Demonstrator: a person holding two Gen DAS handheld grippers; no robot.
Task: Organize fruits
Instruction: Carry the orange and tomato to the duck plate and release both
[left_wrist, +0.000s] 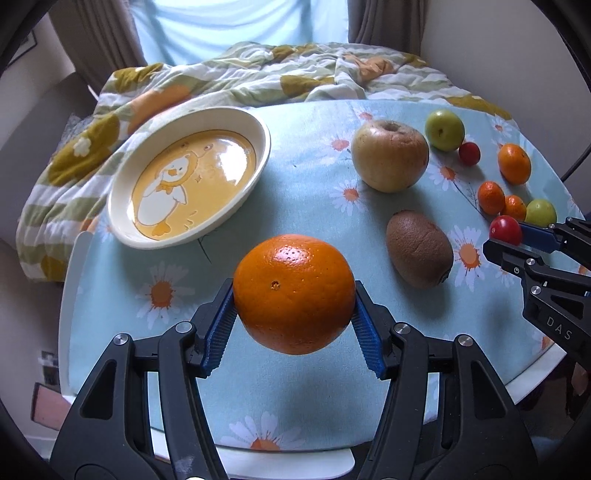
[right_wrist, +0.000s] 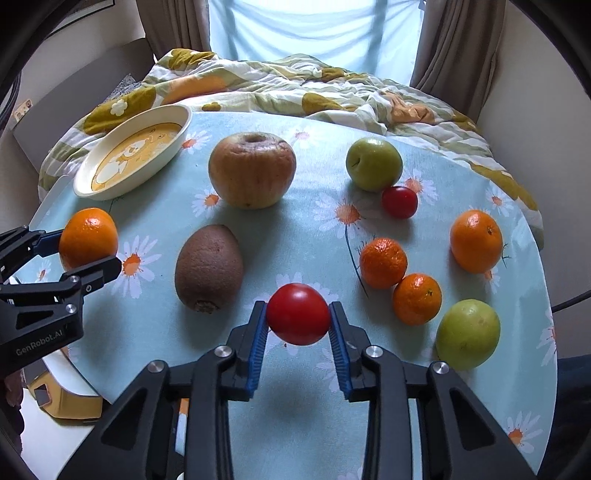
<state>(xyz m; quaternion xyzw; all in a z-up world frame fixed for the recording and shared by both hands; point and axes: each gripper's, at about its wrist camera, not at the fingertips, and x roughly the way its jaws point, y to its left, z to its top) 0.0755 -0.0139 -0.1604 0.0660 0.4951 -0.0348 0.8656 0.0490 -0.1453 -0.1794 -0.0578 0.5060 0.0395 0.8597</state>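
In the left wrist view, we saw the left gripper (left_wrist: 294, 316) clamped on a large orange (left_wrist: 293, 293), its blue pads (left_wrist: 221, 332) pressing both sides and the fruit lifted clear of the cloth, a shadow beneath it. At ten o'clock from the orange sat a cream oval dish (left_wrist: 255, 125) with a duck picture, with no fruit in it. At one o'clock stood a wrinkled apple (left_wrist: 389, 158); at three o'clock lay a kiwi (left_wrist: 419, 248). At the right edge the right gripper (left_wrist: 511, 236) pinched a small red fruit (left_wrist: 505, 229).

In the right wrist view, we found the right gripper (right_wrist: 298, 319) closed tight on that small red fruit (right_wrist: 298, 314), held just above the cloth. The kiwi (right_wrist: 208, 267) lay at ten o'clock of it, the apple (right_wrist: 252, 170) at eleven, a green fruit (right_wrist: 373, 163) and a second red fruit (right_wrist: 399, 201) at one. Two small mandarins (right_wrist: 383, 262) touched each other at two o'clock, and another green fruit (right_wrist: 468, 334) sat at three. At nine o'clock the left gripper (right_wrist: 86, 254) held the orange (right_wrist: 88, 236).

The table (right_wrist: 480, 398) wore a pale blue daisy cloth; behind it we saw a rumpled quilt (right_wrist: 280, 88), curtains (right_wrist: 454, 40) and a bright window.
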